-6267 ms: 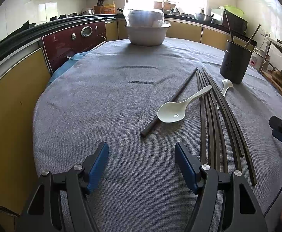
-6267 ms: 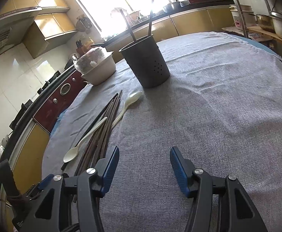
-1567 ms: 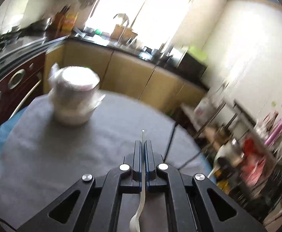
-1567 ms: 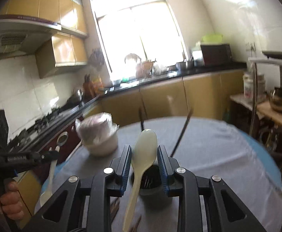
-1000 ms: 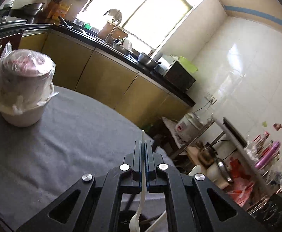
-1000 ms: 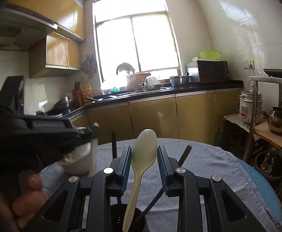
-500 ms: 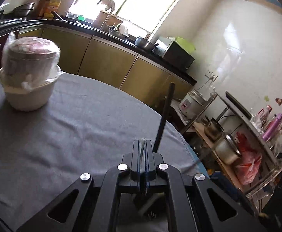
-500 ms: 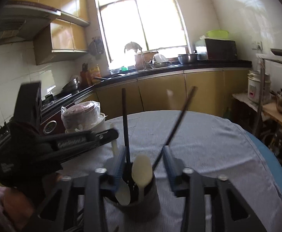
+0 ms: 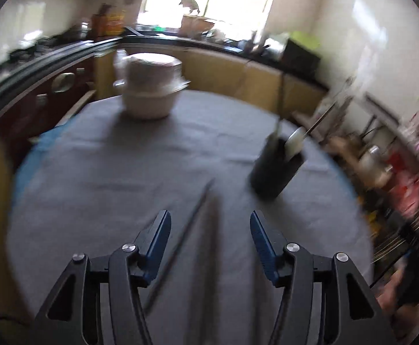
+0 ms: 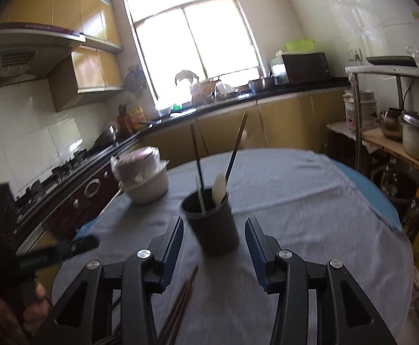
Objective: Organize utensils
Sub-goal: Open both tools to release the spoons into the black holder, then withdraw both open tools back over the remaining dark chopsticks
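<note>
Both grippers, left (image 9: 209, 241) and right (image 10: 213, 243), gape empty. Chopsticks (image 9: 180, 256) lie bunched; a hasty pinch may scatter them or tip the holder (image 10: 212, 224).

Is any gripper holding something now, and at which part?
Nothing is held. The left gripper and right gripper are both open and empty; the white spoon stands in the holder.
</note>
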A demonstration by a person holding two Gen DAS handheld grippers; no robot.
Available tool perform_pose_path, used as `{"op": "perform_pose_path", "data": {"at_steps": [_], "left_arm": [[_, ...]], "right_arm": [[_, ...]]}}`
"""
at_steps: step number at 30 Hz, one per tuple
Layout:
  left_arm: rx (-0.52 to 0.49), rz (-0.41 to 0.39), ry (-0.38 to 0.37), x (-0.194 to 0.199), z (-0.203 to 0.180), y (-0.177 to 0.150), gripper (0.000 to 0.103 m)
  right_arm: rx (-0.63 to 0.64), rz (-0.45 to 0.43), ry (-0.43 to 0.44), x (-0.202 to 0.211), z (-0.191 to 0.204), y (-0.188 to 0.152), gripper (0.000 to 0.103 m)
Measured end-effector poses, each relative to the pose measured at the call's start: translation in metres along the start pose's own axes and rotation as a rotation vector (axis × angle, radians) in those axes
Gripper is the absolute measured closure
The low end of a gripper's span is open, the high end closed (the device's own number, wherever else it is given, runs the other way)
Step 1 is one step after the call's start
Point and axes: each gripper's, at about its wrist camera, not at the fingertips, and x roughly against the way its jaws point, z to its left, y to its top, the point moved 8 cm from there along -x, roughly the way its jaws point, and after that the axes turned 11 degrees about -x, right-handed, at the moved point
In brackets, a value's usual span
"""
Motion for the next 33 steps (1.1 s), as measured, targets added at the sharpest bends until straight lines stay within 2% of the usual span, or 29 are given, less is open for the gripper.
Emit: {"op": "perform_pose_path", "data": {"at_steps": [4, 10, 13, 18, 25, 33], "left_arm": [[-0.033, 0.049, 0.109, 0.019, 0.009, -0.043, 0.041], [-0.071, 0.113, 0.142, 0.027, 0.004, -0.087, 0.041], [-0.109, 0.136, 0.161, 0.024, 0.004, -0.101, 0.041], [-0.072, 0.167, 0.189, 0.014, 0.027, -0.107, 0.041], [-0.03, 0.207, 0.225, 0.002, 0.051, -0.112, 0.041], [-0.054, 0.216, 0.2, -0.002, 0.045, -0.118, 0.041]], "right_arm": [[-0.001, 0.064, 0.015, 0.005, 0.006, -0.026, 0.054], [0.005, 0.219, 0.029, -0.004, 0.017, -0.073, 0.054], [-0.009, 0.292, 0.011, -0.014, 0.013, -0.091, 0.065], [-0.044, 0.393, -0.025, -0.029, 0.0, -0.118, 0.065], [-0.047, 0.456, -0.048, -0.042, -0.003, -0.131, 0.065], [0.076, 0.504, -0.101, -0.053, 0.014, -0.147, 0.067]]}}
